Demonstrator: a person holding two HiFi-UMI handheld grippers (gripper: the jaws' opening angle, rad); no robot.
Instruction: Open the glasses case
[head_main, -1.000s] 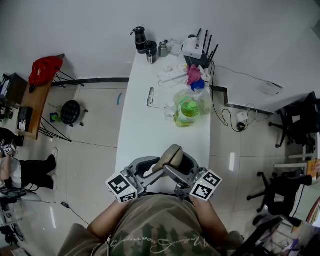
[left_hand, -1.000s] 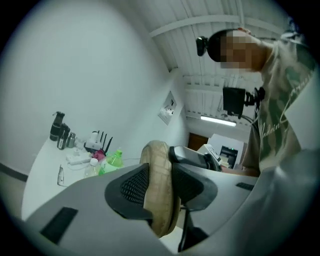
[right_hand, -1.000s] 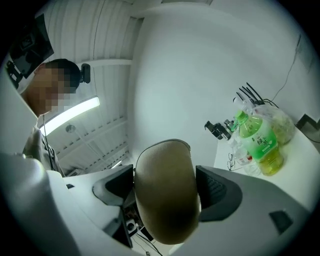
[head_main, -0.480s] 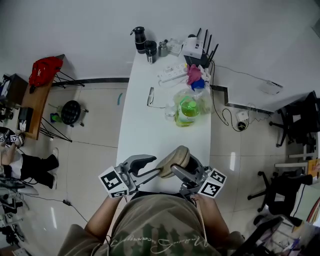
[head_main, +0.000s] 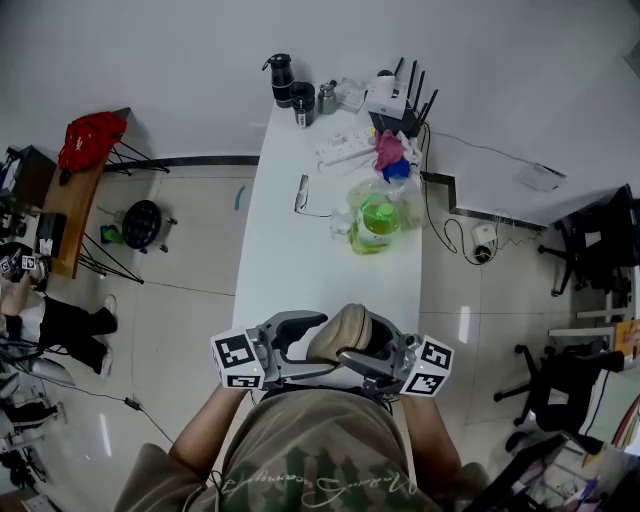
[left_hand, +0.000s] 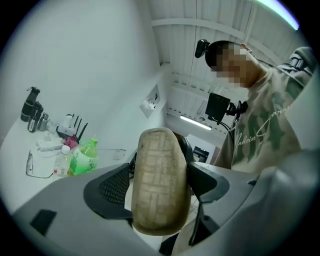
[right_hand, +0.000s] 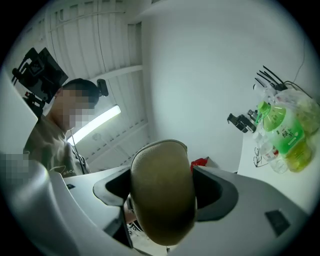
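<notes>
Glasses case: tan, woven pattern, rounded oblong. We find it held in the air over the near end of the table, close to the person's chest, caught between both tools. We cannot tell whether its lid has parted.

Right gripper: pads pressed on the case from both sides, pinching it.

Left gripper: jaws have just been opening and now stand spread wide. The case stands between them, its woven face toward that gripper's camera.

Further up the table: spectacles lie near the left edge. A green bottle in clear wrapping sits toward the right edge. At the far end we note a power strip, a router and dark flasks.
</notes>
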